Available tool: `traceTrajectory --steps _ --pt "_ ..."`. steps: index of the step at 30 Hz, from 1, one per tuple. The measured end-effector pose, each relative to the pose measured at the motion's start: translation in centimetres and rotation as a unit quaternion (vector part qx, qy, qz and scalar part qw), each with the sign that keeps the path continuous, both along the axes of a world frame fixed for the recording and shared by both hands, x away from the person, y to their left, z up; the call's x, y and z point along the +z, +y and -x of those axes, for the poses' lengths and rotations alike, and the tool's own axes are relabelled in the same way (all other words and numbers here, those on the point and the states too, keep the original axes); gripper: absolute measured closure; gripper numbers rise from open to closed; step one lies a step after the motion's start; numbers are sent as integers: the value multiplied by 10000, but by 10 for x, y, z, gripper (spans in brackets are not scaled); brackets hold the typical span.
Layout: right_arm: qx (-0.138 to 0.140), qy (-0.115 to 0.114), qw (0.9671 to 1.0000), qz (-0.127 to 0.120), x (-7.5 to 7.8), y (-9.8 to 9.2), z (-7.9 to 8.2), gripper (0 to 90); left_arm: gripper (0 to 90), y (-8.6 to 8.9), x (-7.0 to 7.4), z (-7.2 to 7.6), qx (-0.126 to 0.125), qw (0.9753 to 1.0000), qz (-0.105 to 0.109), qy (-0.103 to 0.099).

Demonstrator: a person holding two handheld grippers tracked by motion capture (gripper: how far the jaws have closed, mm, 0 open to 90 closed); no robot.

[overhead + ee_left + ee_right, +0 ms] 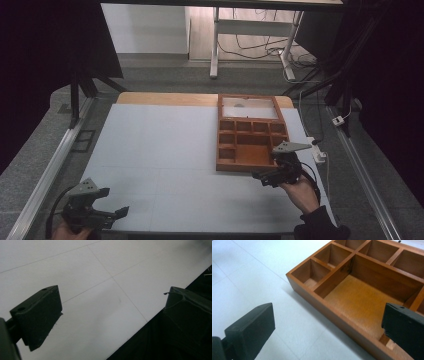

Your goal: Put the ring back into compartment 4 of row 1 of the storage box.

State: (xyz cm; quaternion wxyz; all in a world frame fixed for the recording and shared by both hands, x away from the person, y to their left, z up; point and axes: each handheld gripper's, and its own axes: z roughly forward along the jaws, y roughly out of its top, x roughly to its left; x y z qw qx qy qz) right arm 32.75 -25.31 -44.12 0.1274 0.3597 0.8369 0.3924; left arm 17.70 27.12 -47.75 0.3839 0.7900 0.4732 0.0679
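A wooden box (218, 135) with several open compartments lies right of centre on the pale table (160, 150). Its far section (248, 107) looks pale and covered. My right gripper (267, 167) hovers open at the box's near right corner. In the right gripper view its gripper (329, 315) straddles the front wall: one jaw over the table, the other over the bare large compartment (362, 302). My left gripper (116, 201) is open at the table's near left corner. In the left gripper view this gripper (112, 297) spans the table edge (140, 325) and holds nothing.
Metal rails (50, 165) run along both sides of the table. A white power strip (320, 154) with cables lies by the right edge. Beyond the far edge stand white desk legs (215, 50) and loose cables on the floor.
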Motion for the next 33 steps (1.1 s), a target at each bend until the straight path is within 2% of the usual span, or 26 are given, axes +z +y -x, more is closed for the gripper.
traceTrajectory --steps 7,15,23,33 --pt "-86 49 9999 -49 -4 -11 13 0 12 0 0 0 3 10000 3 0" --pt "-252 54 9997 26 -11 -25 29 0 12 0 0 0 5 10000 10 -6" --pt "-398 -18 9992 -11 -9 -36 43 0 11 0 0 0 8 10000 29 -9" --pt "-645 15 9979 -10 -10 -55 60 0 10 1 0 0 25 10000 44 -6"
